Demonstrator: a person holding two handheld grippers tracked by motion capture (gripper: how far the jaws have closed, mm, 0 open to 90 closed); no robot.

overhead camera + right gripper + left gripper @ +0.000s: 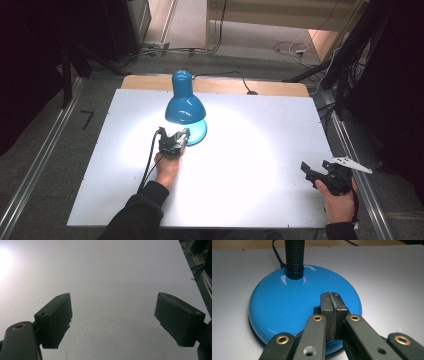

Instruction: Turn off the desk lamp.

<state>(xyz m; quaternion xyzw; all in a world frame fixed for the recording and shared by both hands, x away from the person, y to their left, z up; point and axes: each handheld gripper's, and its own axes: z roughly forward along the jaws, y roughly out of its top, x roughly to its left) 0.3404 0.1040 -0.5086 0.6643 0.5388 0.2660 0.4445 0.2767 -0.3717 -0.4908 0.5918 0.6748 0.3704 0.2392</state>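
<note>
A blue desk lamp stands lit at the back middle of the white table. Its shade points down and throws a bright pool of light. My left gripper sits at the lamp's round base. In the left gripper view its jaws are pressed together, nothing between them, with the tips over the near part of the glossy base. I cannot tell if the tips touch the base. The black ribbed neck rises behind. My right gripper stands open near the table's right edge, over bare table.
The lamp's black cord runs off the back edge over a wooden strip. Metal rails run along both sides of the table. Cables lie on the floor beyond, and dark stands rise at the right.
</note>
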